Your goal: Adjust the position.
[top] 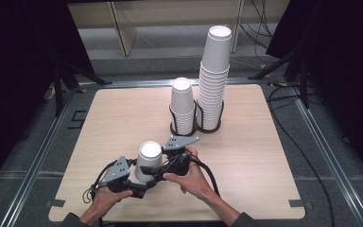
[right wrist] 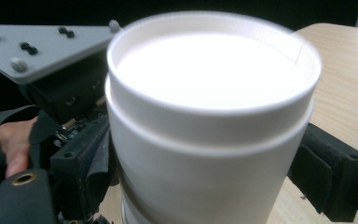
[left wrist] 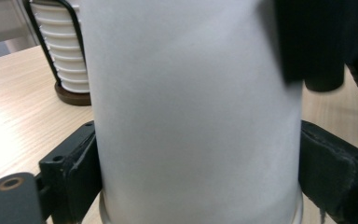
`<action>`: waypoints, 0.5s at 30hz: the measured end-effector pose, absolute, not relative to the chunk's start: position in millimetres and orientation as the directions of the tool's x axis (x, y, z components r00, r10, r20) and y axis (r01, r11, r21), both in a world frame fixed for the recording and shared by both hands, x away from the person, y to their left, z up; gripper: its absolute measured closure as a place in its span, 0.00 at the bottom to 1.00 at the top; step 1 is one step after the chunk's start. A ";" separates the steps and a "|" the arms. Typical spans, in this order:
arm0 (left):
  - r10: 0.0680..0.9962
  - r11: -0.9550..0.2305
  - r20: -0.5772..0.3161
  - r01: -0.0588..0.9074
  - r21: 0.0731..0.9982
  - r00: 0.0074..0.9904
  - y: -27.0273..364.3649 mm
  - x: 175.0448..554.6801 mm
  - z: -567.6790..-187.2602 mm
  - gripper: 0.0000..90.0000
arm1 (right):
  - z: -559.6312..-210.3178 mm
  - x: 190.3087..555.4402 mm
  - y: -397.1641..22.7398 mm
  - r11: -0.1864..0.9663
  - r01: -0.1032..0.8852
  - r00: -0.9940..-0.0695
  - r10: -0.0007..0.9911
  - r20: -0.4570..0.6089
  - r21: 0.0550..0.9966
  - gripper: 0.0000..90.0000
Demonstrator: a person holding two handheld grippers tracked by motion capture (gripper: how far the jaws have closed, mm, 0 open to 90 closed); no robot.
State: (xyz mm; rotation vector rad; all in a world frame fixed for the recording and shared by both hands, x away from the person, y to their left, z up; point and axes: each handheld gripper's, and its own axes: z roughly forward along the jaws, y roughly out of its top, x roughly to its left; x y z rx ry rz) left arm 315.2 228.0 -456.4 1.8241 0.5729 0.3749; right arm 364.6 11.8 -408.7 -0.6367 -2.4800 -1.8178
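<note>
Here you had both grippers clamped on the same upturned white paper cups (top: 149, 161) near the table's (top: 246, 170) near edge: your left gripper (top: 131, 185) squeezed the lower cup's wall, and your right gripper (top: 163, 166) pinched just under the top rim. Farther off stood a short cup stack (top: 182, 105) and, right of it, a tall stack (top: 214, 75), both in wire holders.

Cup (left wrist: 196, 112) top and base cropped, blurred.
</note>
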 end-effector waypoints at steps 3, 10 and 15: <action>0.548 -0.269 0.004 0.171 0.948 0.837 226.5 314.0 -456.1 0.12 | -395.0 366.4 7.8 0.286 0.301 -0.931 0.296 0.215 0.910 0.17; 0.507 -0.352 0.064 0.138 0.926 0.860 223.6 310.5 -455.3 0.12 | -373.8 367.5 -3.1 0.429 0.273 -0.953 0.245 0.180 0.861 0.17; 0.472 -0.435 0.131 0.100 0.895 0.872 220.5 309.0 -455.7 0.12 | -373.8 367.5 -2.4 0.491 0.264 -0.959 0.226 0.171 0.831 0.17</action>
